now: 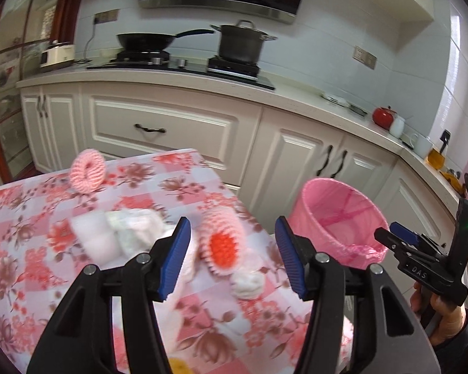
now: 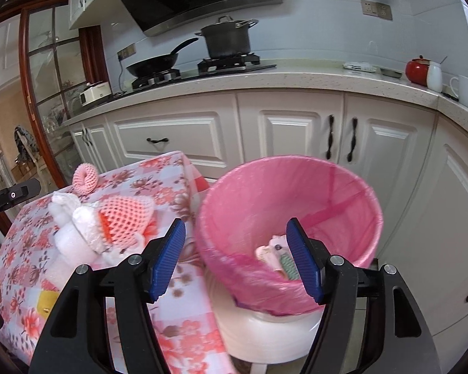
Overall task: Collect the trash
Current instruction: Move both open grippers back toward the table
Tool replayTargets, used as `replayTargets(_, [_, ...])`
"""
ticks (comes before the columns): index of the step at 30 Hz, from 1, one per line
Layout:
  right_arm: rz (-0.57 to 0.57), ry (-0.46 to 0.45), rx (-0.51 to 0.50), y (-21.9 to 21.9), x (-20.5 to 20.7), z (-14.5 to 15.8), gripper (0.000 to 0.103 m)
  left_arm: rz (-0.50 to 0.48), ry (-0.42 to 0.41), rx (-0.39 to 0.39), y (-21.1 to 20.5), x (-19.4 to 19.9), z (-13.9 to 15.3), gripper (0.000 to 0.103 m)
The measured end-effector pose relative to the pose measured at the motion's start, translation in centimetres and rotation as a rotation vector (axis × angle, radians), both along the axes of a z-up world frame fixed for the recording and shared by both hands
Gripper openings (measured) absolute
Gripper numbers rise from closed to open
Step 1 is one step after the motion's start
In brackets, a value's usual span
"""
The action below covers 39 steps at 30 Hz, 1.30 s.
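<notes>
Kitchen, floral table (image 1: 40,218) by white cabinets; pink-lined bin (image 2: 296,187) stands off the table's right edge.

Trash lies clustered mid-table: white foam wads (image 1: 109,233), then a pink net sleeve (image 1: 221,243) with an orange core, a small white wad (image 1: 248,283) below it, and a pink net ring (image 1: 87,174) apart at the far edge. Left gripper (image 1: 234,246) hangs over the table, jaws parted and empty, the sleeve lying directly ahead between them, long axis tilted, running roughly fore-and-aft. Right gripper (image 2: 235,255) hangs at the bin's near rim, jaws parted, empty; some wrappers (image 2: 276,258) already sit inside. Judgement: left is nearer the sleeve; a short forward-down reach should take it across its narrow width.
</notes>
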State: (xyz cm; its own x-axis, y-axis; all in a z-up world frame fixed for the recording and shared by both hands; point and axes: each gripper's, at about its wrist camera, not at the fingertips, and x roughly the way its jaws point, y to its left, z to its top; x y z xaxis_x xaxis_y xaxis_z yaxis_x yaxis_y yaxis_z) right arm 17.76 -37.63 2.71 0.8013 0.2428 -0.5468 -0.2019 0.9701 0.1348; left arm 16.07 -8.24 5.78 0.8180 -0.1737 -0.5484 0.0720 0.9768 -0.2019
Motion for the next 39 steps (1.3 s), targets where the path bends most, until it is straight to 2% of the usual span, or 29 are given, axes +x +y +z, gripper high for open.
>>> replayTargets(7, [0.040,0.007,-0.003,2.8,-1.0,-0.1,0.065,0.084,0.004,-0.006,4.5,-2.5,-0.7,0.057])
replayTargets(17, [0.105,-0.002,-0.012,6.9,-2.7,-1.0,0.066,0.200,0.037,0.013,10.2,-6.1,-3.2,0.057])
replayTargets(21, [0.133,-0.007,-0.008,8.8,-3.3,-1.7,0.072,0.229,0.054,0.012,11.8,-7.2,-4.4,0.057])
replayTargets(31, [0.230,0.057,-0.052,14.2,-3.0,-4.8,0.072,0.233,0.074,-0.005,12.7,-8.0,-6.2,0.057])
replayTargets(39, [0.241,0.123,-0.080,16.3,-1.0,-6.9,0.072,0.216,0.089,-0.009,12.3,-7.6,-7.1,0.059])
